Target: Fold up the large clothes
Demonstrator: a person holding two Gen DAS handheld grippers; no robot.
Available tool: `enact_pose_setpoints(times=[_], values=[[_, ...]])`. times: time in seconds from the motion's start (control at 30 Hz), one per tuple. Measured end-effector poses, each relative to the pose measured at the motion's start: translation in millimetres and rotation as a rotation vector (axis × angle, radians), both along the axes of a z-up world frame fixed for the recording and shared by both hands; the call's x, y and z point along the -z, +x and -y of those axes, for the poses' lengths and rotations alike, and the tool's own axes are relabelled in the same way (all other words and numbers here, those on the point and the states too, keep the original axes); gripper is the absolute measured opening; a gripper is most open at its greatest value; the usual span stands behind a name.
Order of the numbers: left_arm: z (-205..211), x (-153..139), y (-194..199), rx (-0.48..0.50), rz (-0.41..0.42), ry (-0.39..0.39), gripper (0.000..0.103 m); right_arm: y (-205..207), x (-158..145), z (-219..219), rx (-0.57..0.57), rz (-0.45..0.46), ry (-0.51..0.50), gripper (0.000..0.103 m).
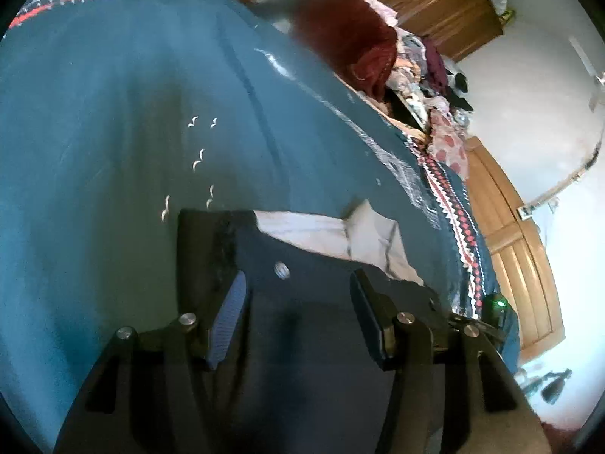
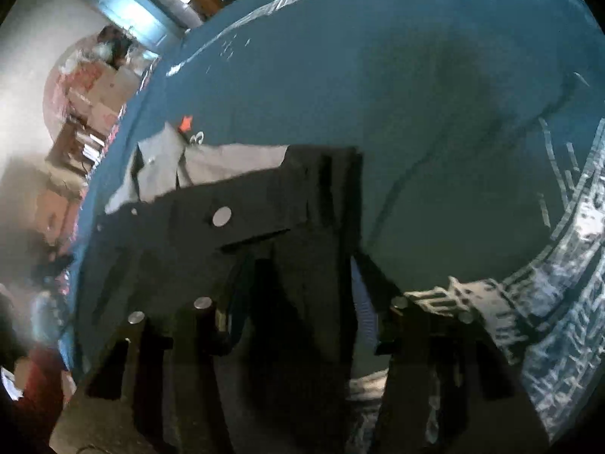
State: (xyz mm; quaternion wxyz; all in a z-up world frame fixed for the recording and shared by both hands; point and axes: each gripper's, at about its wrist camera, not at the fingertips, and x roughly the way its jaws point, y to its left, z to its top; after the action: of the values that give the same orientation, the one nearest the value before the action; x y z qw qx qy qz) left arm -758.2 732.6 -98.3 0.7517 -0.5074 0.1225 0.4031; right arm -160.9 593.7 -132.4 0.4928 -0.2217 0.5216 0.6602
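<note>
Dark trousers [image 1: 302, 302] lie on the teal bedspread [image 1: 113, 132], waistband facing away from both cameras. Left gripper [image 1: 298, 325] gapes wide over the waistband; right gripper [image 2: 295, 314] likewise, gripping nothing visibly.

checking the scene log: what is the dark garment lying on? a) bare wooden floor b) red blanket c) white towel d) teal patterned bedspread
d, the dark trousers lie between the open left gripper fingers, with the teal bedspread spread around them.
</note>
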Motion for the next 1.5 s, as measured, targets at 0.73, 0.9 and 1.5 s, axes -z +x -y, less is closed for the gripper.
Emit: enact_pose_setpoints(times=[0.73,0.9,1.5], values=[[160.2,27.7,-36.6,-0.08,-0.202,-0.084,0.056,-49.6,-1.6,169.8,0.014,0.107,0.086,0.03],[195.1,-23.9,-17.8,-0.066,-0.288,0.072,0.06,-61.7,-45.3,200.9,0.078,0.109,0.19,0.032],[190.8,30.2,62.7,0.153,-0.064,-0.075,0.036,-159.4,-9.7,137.0,-0.157,-0.002,0.137,0.0]])
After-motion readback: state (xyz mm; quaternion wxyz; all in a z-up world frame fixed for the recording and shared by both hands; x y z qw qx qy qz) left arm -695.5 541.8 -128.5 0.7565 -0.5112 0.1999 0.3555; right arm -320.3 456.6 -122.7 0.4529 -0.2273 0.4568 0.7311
